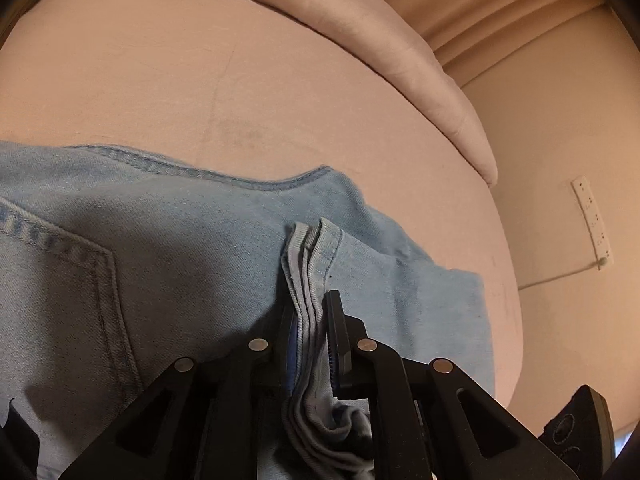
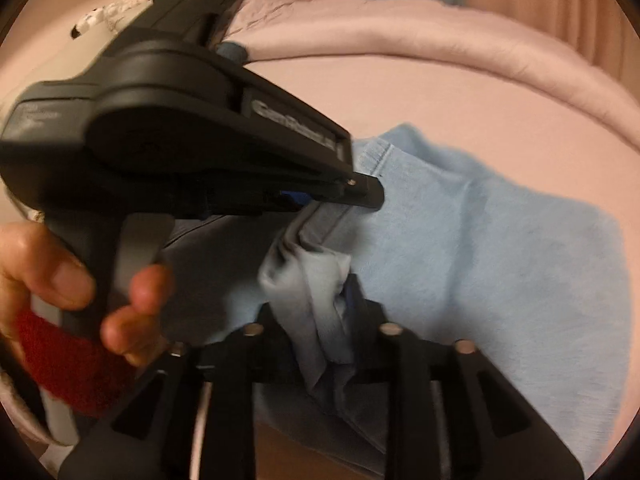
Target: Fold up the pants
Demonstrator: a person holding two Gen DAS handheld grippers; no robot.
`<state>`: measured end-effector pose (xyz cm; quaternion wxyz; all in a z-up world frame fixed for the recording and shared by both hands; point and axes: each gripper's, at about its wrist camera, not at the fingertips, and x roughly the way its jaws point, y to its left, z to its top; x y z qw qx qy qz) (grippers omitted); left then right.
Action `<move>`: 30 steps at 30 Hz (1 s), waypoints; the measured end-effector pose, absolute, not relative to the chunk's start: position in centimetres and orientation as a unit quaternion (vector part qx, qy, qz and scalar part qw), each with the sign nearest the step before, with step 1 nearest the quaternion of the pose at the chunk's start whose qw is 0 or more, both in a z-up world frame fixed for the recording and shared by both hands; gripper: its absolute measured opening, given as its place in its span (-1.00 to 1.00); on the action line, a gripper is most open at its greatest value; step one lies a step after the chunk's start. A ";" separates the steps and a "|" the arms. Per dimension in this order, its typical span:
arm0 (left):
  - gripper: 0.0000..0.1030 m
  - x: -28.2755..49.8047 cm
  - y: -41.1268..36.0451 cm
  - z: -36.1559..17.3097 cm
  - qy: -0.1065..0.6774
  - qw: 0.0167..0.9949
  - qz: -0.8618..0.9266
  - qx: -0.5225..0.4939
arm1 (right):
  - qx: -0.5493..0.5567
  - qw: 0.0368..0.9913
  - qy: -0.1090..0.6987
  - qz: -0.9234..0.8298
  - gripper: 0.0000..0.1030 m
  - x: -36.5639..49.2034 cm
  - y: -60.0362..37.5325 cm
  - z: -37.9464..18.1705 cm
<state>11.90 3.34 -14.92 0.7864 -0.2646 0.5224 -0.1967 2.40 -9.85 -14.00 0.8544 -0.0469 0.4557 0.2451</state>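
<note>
Left wrist view: The left gripper (image 1: pixel 310 320) has its fingers (image 1: pixel 336 328) clenched on a stacked hem edge of the light-blue denim pants (image 1: pixel 160 260), several layers bunched between them.
Pants, left view: They lie on a pink bed (image 1: pixel 200 80), a back pocket (image 1: pixel 60 260) facing up beside the pinched edge; a pink duvet (image 1: pixel 360 40) is heaped beyond.
Background, left view: A white power strip (image 1: pixel 592 224) lies on the floor past the mattress edge.
Right wrist view: The right gripper (image 2: pixel 324 300) is clamped on a crumpled wad of the same denim, cloth spilling up between its fingers (image 2: pixel 356 292).
Neighbour, right view: The left gripper (image 2: pixel 360 192), held by the person's hand (image 2: pixel 72 280) with a red cuff (image 2: pixel 60 360) at the wrist, grips the fabric just beside the right one's hold.
Pants, right view: The rest of the pants (image 2: pixel 500 260) spreads flat on the bed to the right.
Step in hand, as judged: Both grips appear to carry one edge across for a fold.
Doing it well: Keep the two holds level and taut, lay the edge square onto the layer beneath, and release only once the denim rests flat; the right-hand wad looks likely to leave a wrinkle unless drawn out.
</note>
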 end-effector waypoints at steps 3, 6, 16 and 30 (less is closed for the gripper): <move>-0.74 11.1 3.5 -12.9 0.505 0.815 -0.177 -0.222 | -0.018 0.843 0.466 0.270 -0.22 2.5 -10.8 -13.0; -0.74 9.6 3.5 -9.9 0.468 0.849 -0.174 -0.173 | 0.054 0.837 0.459 0.291 -0.24 2.1 -13.7 -10.5; -0.74 5.5 -8.2 -10.5 0.484 0.812 -0.310 -0.103 | 0.090 0.871 0.457 0.154 -0.47 6.7 -24.3 -8.6; -0.74 4.7 -8.4 -10.6 0.459 0.839 -0.288 -0.042 | 0.050 0.879 0.447 0.158 -0.57 3.2 -24.7 -8.3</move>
